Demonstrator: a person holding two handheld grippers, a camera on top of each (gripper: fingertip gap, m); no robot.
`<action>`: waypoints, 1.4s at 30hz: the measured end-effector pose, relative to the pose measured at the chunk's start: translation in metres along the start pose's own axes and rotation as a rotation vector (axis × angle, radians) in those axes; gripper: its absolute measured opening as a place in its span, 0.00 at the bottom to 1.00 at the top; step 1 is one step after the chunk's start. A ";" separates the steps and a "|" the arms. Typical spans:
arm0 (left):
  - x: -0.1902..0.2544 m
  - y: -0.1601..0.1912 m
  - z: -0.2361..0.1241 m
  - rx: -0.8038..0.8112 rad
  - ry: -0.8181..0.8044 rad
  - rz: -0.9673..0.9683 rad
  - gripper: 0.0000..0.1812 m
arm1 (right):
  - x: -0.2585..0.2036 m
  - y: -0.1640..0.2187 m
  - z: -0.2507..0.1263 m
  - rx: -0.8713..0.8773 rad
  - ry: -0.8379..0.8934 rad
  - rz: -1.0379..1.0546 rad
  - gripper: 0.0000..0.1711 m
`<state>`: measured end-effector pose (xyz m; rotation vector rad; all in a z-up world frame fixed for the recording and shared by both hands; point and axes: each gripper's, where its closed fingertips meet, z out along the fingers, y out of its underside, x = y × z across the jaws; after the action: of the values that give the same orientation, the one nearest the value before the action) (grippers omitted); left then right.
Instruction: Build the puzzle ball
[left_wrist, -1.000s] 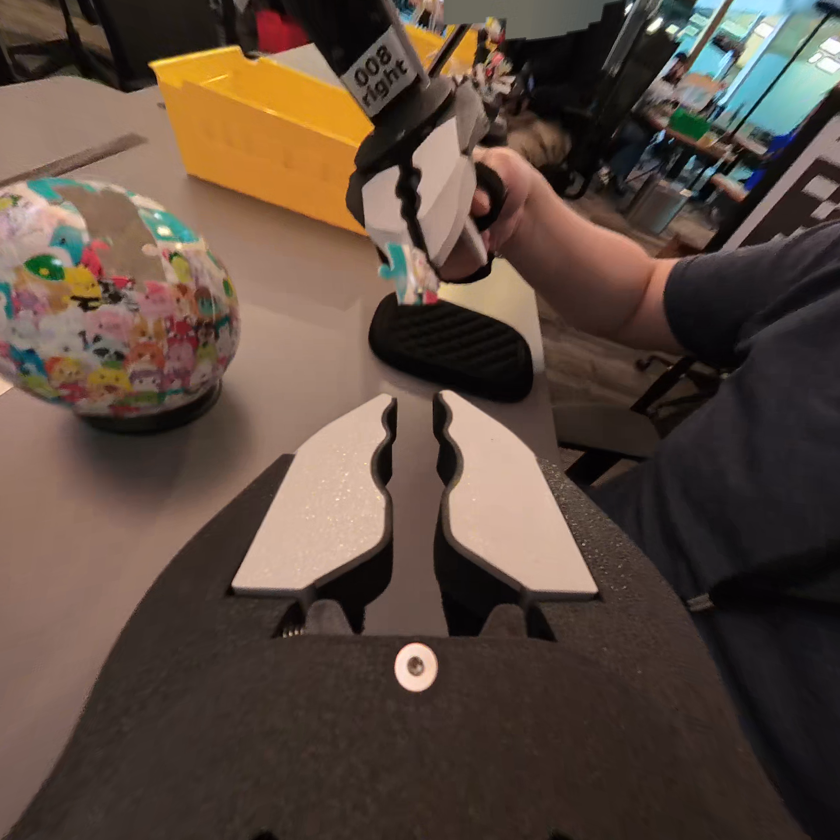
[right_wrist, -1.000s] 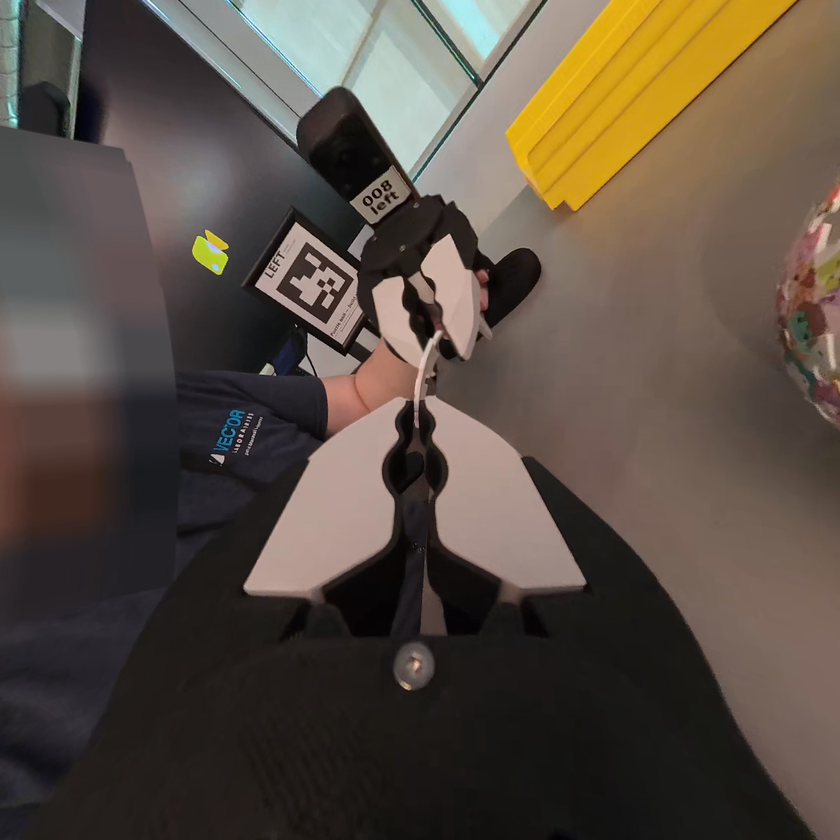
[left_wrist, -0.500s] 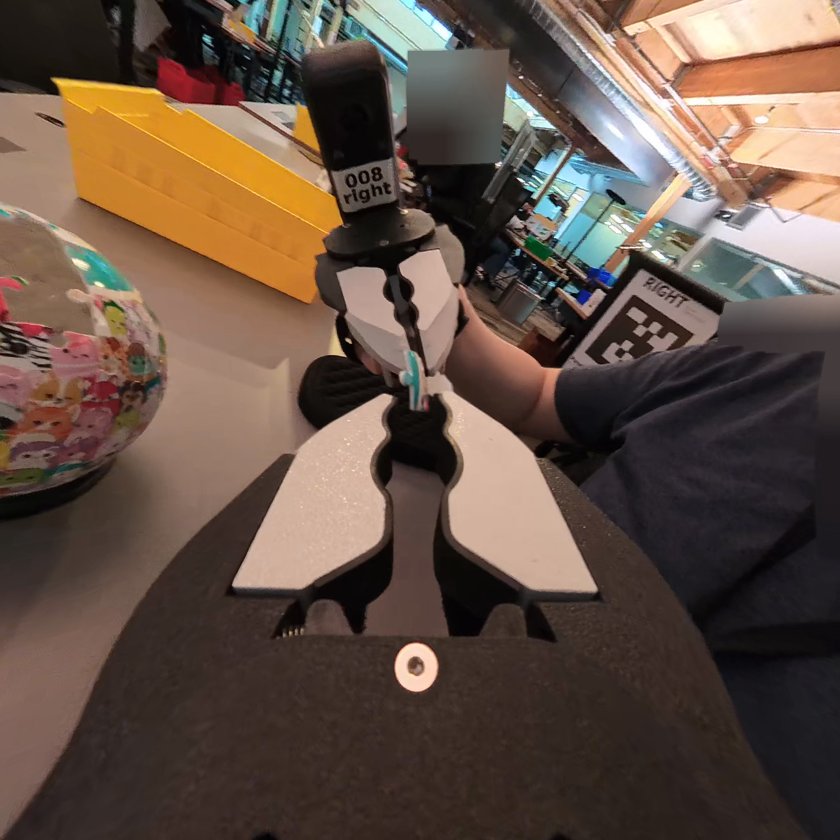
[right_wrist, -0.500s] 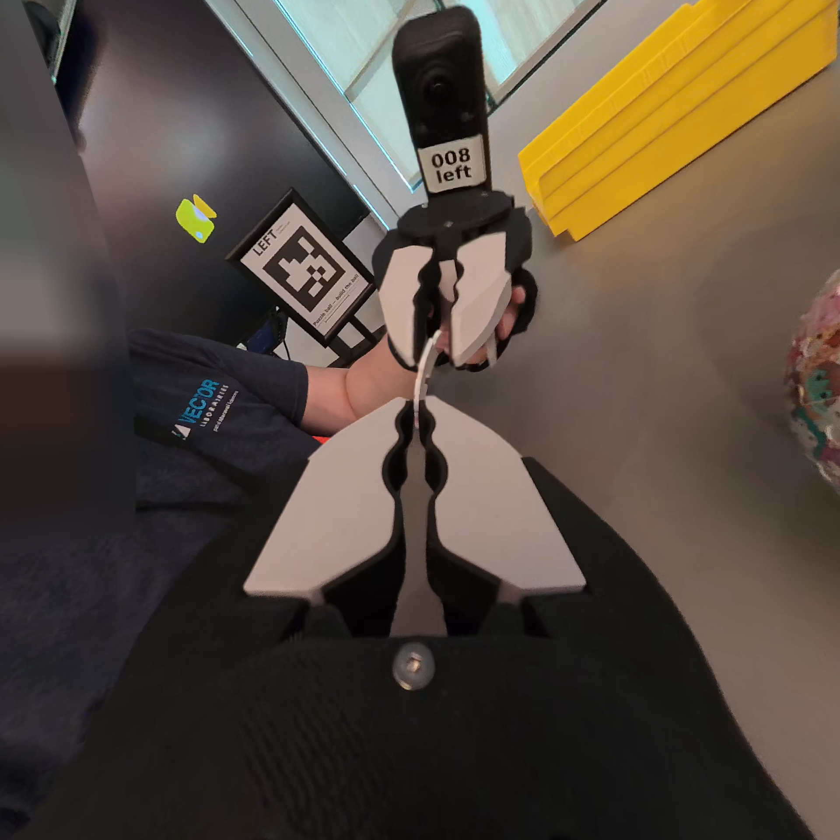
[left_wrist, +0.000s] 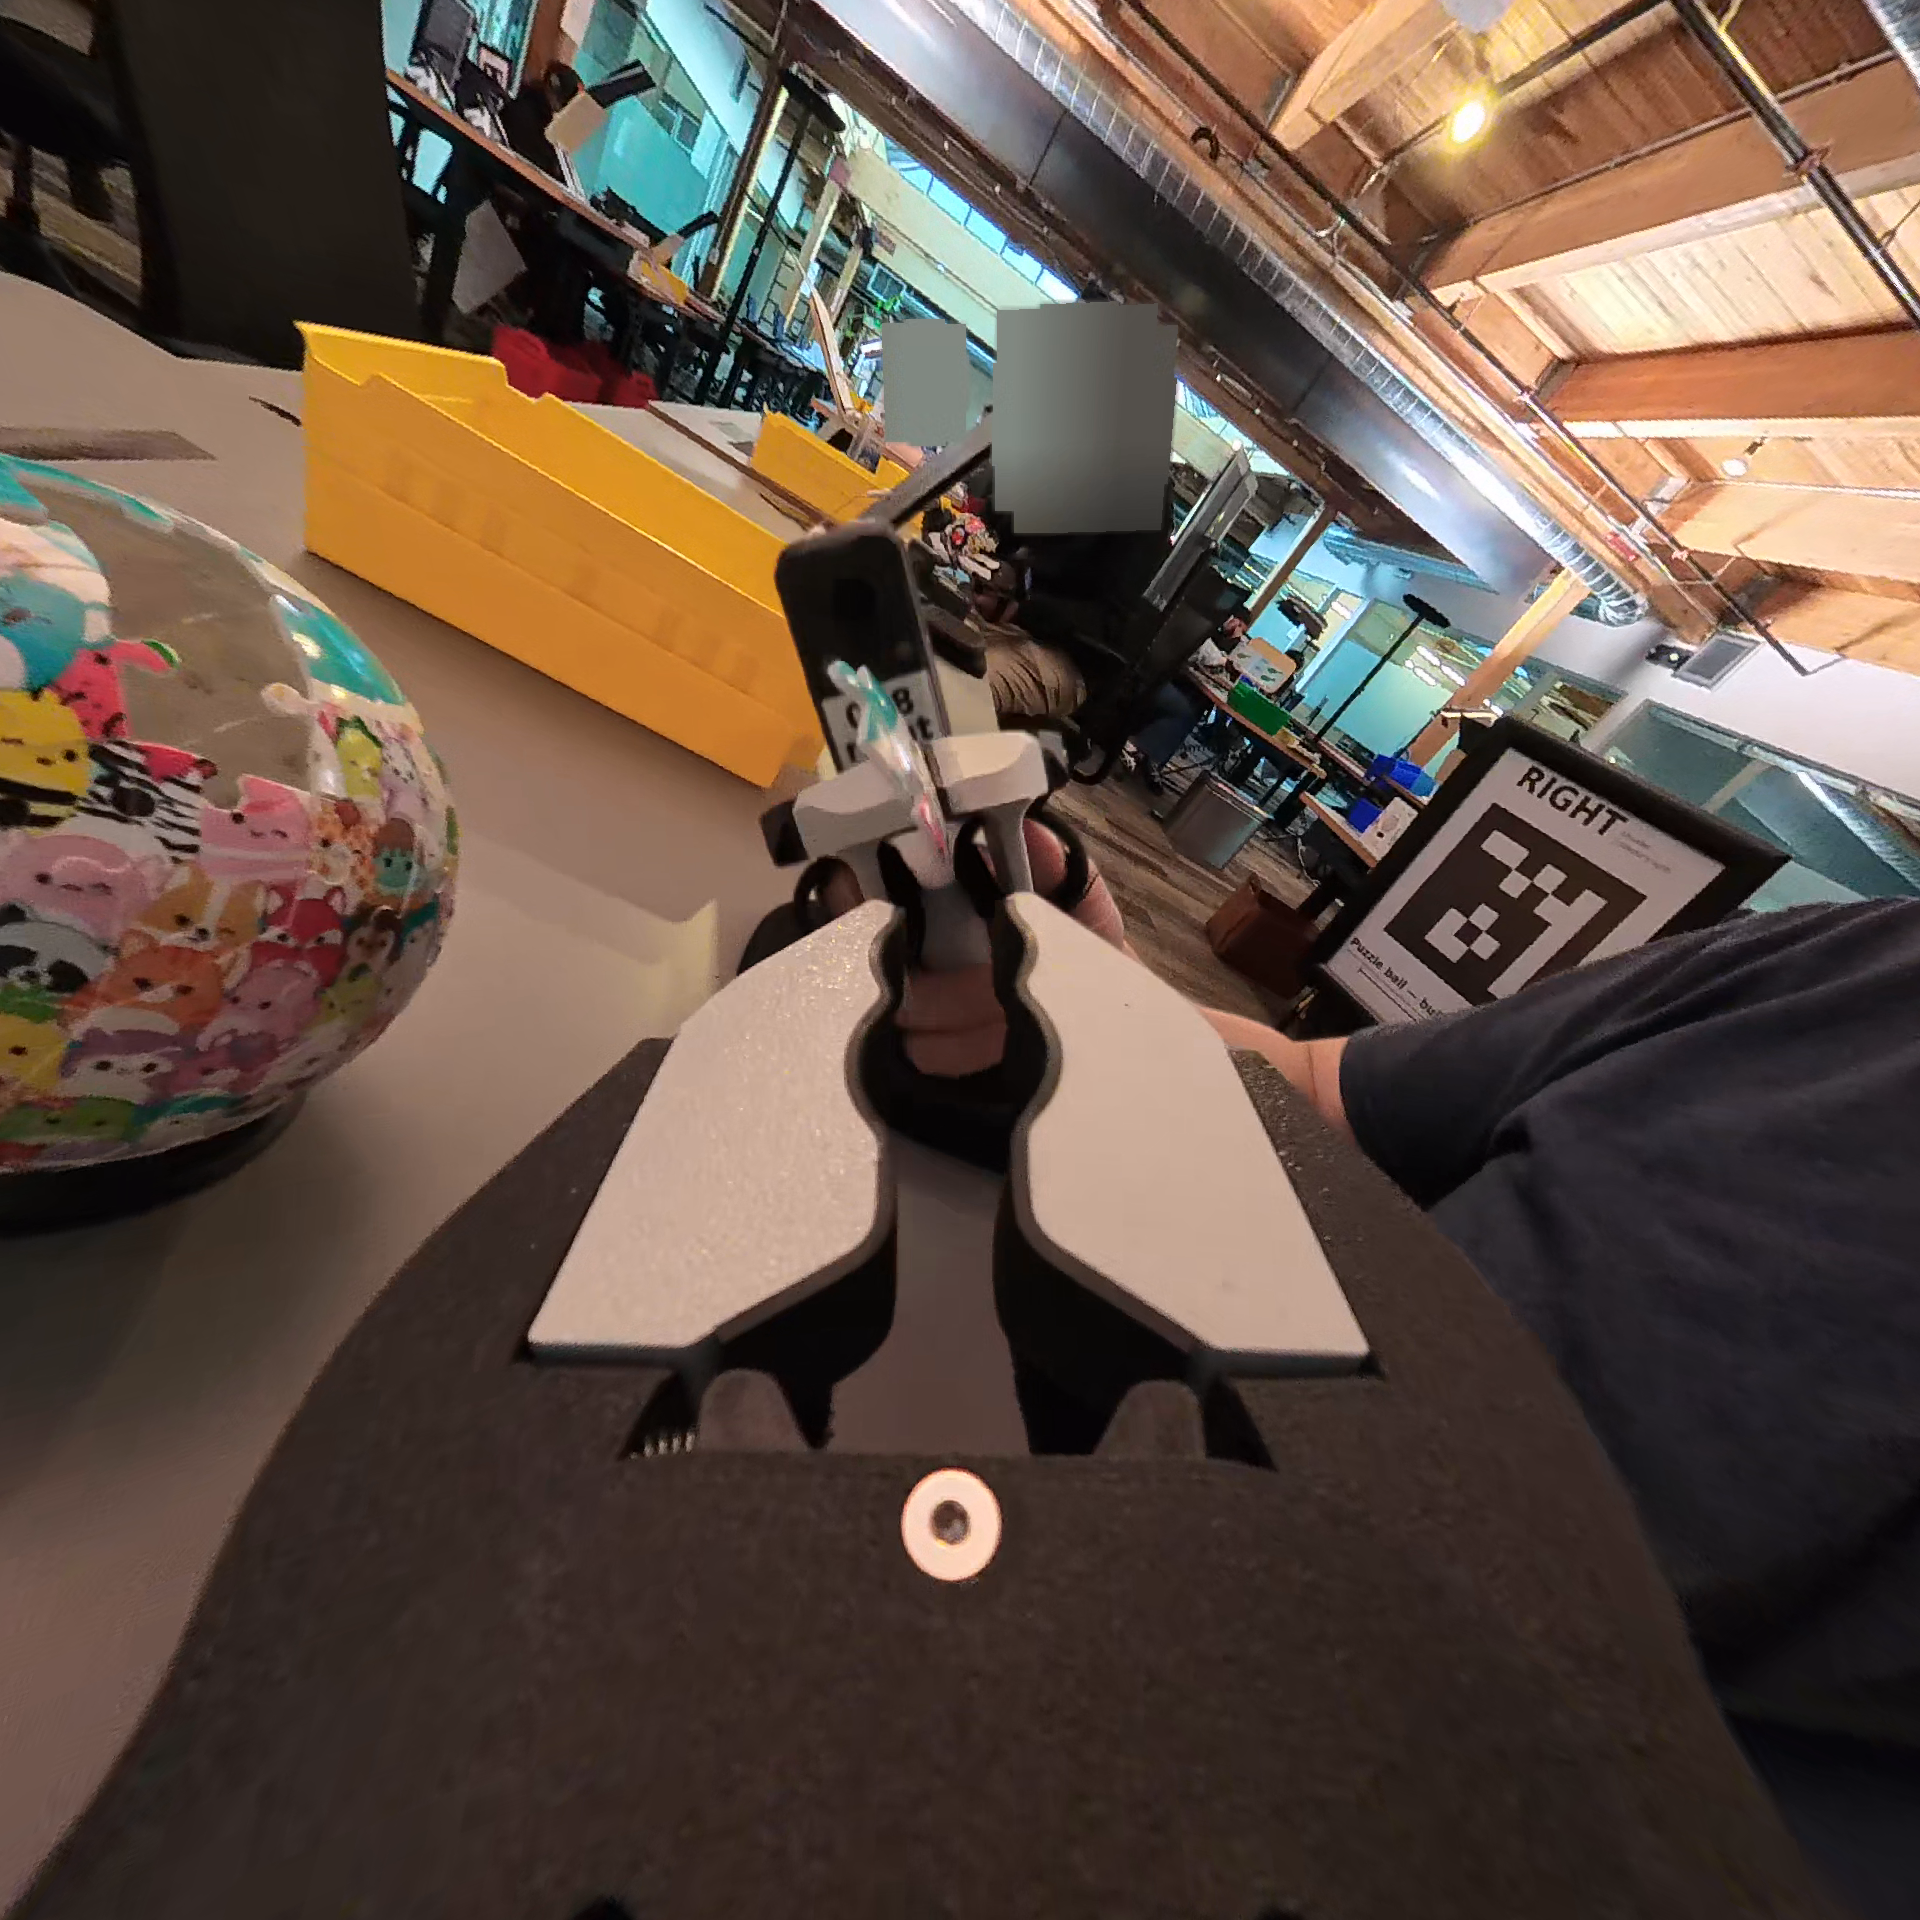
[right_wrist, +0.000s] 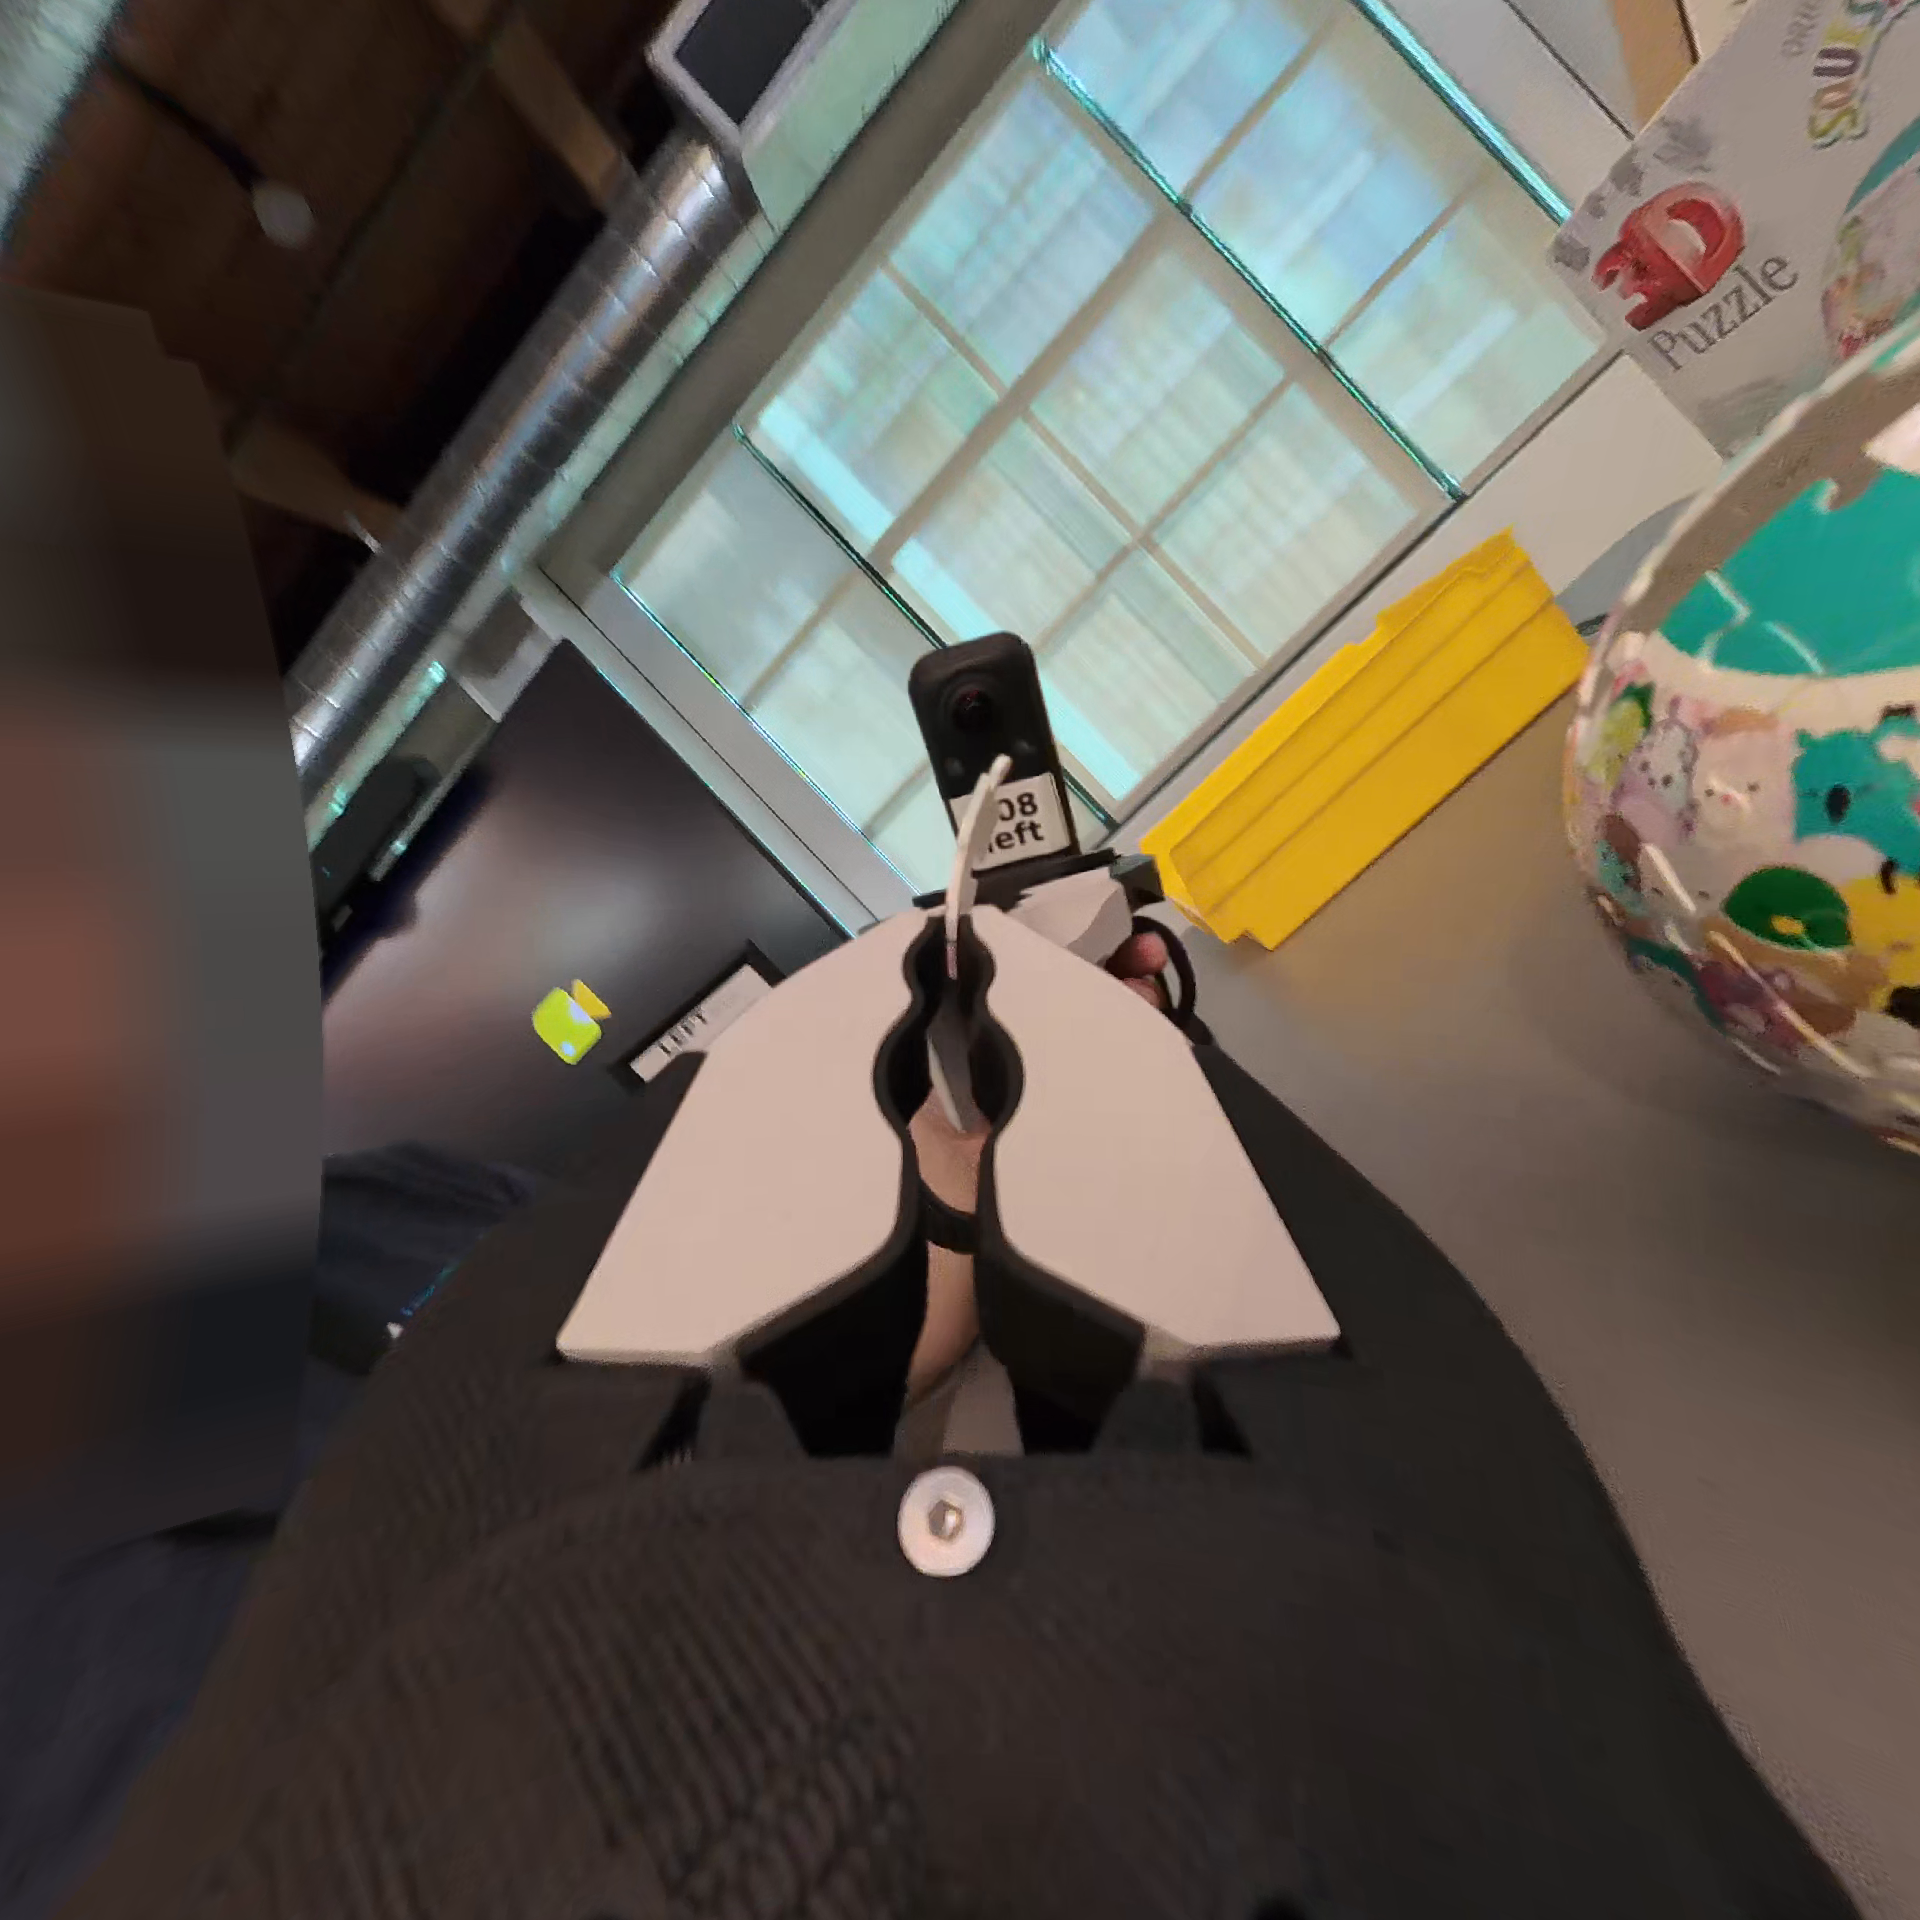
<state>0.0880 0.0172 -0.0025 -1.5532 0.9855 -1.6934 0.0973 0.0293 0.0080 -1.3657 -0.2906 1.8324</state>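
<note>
The puzzle ball (left_wrist: 156, 883), covered in colourful cartoon animals, stands on a black stand (left_wrist: 135, 1174) on the grey table at the left, with a bare patch near its top. It also shows at the right of the right wrist view (right_wrist: 1766, 883). My right gripper (right_wrist: 956, 935) is shut on a thin puzzle piece (right_wrist: 971, 862), seen edge-on. In the left wrist view the right gripper (left_wrist: 920, 800) faces me, with the teal and white piece (left_wrist: 883, 738) sticking up. My left gripper (left_wrist: 951, 920) is open and empty, its tips just below the right gripper.
A yellow bin (left_wrist: 540, 561) sits on the table behind the grippers, also in the right wrist view (right_wrist: 1371, 748). The puzzle box (right_wrist: 1714, 260) stands at the far right. A framed marker sign (left_wrist: 1538, 904) and the person's dark sleeve (left_wrist: 1662, 1195) are at the right. Only a small space, under 4 cm, lies between the two pairs of fingers.
Both grippers have tilted upward and come closer, tips nearly meeting. The right gripper still holds the piece, now raised and pointing up. The left gripper stays open.
</note>
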 end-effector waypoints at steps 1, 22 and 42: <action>-0.001 -0.002 0.000 0.010 -0.004 -0.007 0.08 | 0.001 0.001 0.000 0.013 -0.010 0.016 0.01; 0.006 0.043 -0.011 -0.483 0.075 0.044 0.01 | 0.002 0.014 0.010 -0.570 0.155 -0.326 0.13; 0.001 0.028 -0.021 -0.533 0.125 0.083 0.01 | 0.011 0.030 0.016 -0.836 0.149 -0.165 0.12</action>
<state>0.0665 0.0039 -0.0266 -1.7084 1.6439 -1.5598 0.0686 0.0222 -0.0114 -1.9393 -1.1439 1.5001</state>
